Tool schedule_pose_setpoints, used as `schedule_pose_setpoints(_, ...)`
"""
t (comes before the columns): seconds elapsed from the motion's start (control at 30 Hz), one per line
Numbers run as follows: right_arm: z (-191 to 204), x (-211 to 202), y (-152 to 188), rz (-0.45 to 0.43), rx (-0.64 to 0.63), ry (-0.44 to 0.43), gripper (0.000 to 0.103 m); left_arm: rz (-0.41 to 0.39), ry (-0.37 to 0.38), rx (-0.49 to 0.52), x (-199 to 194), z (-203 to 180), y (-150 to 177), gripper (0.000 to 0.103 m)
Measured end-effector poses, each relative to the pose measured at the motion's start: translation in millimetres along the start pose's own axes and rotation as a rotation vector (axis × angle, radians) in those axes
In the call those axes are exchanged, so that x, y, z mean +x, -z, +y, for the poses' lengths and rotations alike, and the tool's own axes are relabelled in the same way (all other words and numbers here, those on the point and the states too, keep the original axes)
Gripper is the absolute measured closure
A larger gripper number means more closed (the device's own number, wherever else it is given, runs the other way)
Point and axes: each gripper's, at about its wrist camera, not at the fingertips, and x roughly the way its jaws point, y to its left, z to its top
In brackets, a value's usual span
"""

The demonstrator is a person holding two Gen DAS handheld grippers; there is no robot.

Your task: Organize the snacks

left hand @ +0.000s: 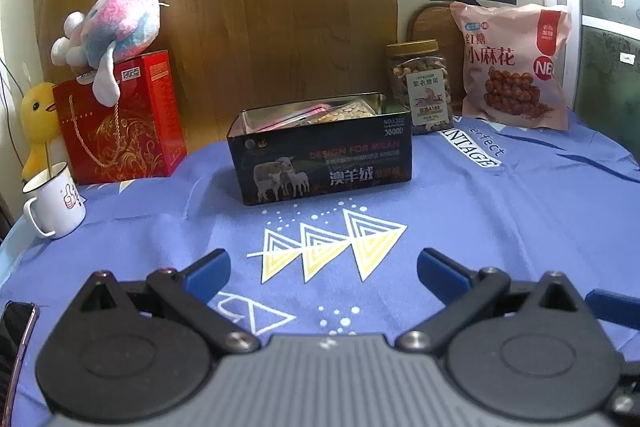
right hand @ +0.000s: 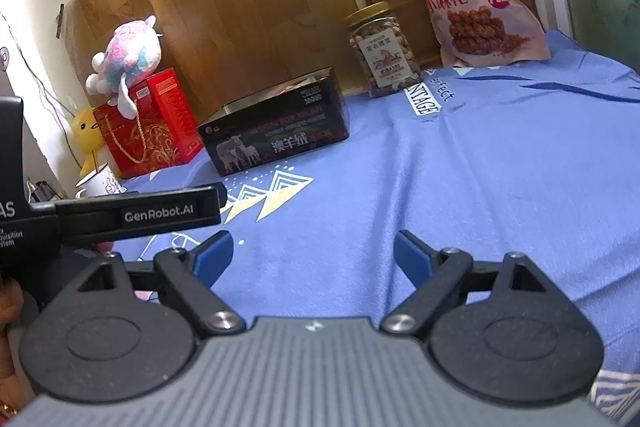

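While both claws hover low over the near part of the tabletop, each one has its blue fingers spread wide with nothing between them. The left claw (left hand: 323,269) points toward the far edge, above the yellow triangle print on the blue cloth (left hand: 500,227). The right claw (right hand: 312,253) is tilted and points more to the far left; the left tool's black body (right hand: 136,215) crosses its view on the left side.

Near the middle of the tabletop, toward the far edge, stands an open dark tin box (left hand: 320,159) with sheep printed on its front. Inside it I can see some snack packets, one pink, but not clearly. Just right of the box, at the far edge, stands a clear jar of nuts (left hand: 420,87) with a gold lid on it. Right of the jar, a pink snack bag (left hand: 516,63) leans upright in the far right corner.

In the far left corner stands a red gift box (left hand: 120,119) with a pink and blue plush toy (left hand: 112,27) on top. A yellow plush duck (left hand: 38,123) is beside it, and a white mug (left hand: 54,203) stands at the left edge. A dark phone (left hand: 14,339) lies at the near left edge. Between the claws and the tin box the cloth is bare.
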Motion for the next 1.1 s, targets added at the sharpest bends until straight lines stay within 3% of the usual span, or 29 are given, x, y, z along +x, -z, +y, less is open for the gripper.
schedule_pose_setpoints(0.43, 7, 1, -4, 0.033, -0.032, -0.033, 0.019, 0.038, -0.039, -0.004, 5, 5, -7, 0.0)
schedule_pose_setpoints(0.6, 8, -19, -10, 0.003, -0.112, 0.002, 0.019, -0.003, -0.023, -0.041, -1, -2, -20, 0.0)
schedule_pose_setpoints(1.0, 5, -2, 0, 0.04, -0.059, -0.038, 0.019, 0.035, -0.052, 0.003, 6, 0, -7, 0.0)
schedule_pose_setpoints(1.1, 5, 3, -1, 0.044, -0.064, -0.042, 0.024, 0.038, -0.057, -0.002, 8, 4, -7, 0.0)
